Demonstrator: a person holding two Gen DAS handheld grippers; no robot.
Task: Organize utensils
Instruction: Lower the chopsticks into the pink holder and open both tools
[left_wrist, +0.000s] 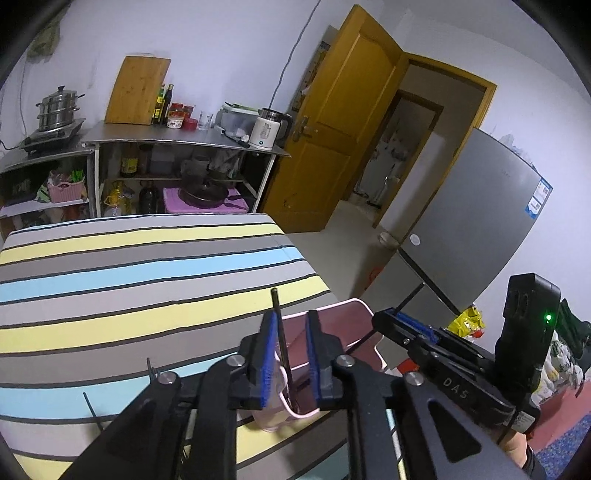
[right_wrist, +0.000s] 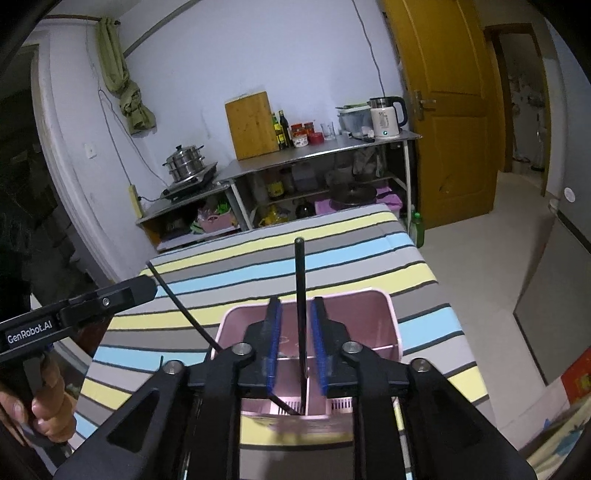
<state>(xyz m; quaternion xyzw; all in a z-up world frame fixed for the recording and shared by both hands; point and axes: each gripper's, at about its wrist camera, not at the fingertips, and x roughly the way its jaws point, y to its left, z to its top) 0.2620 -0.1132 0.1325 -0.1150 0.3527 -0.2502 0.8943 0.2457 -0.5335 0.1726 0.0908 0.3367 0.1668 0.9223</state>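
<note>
Currently both chopsticks stand in the pink utensil basket (right_wrist: 393, 317) on the striped worktop (right_wrist: 332, 251). Right tool (right_wrist: 297, 345) spread around one chopstick (right_wrist: 301, 295); left tool (left_wrist: 290, 356) likewise spread. Judged step: releasing; next, withdraw upward cleanly

My left camera looks along its tool (left_wrist: 290, 354), close above the pink bin (left_wrist: 354, 314); my right camera does likewise (right_wrist: 295, 343). Both face the kitchen shelf (left_wrist: 177, 138) and share the striped desk (left_wrist: 129, 266).

Black hand-held gripper (right_wrist: 295, 345) frames, blue finger pads (right_wrist: 274, 332), silver screws, white "GenRobot.AI" lettering.
</note>
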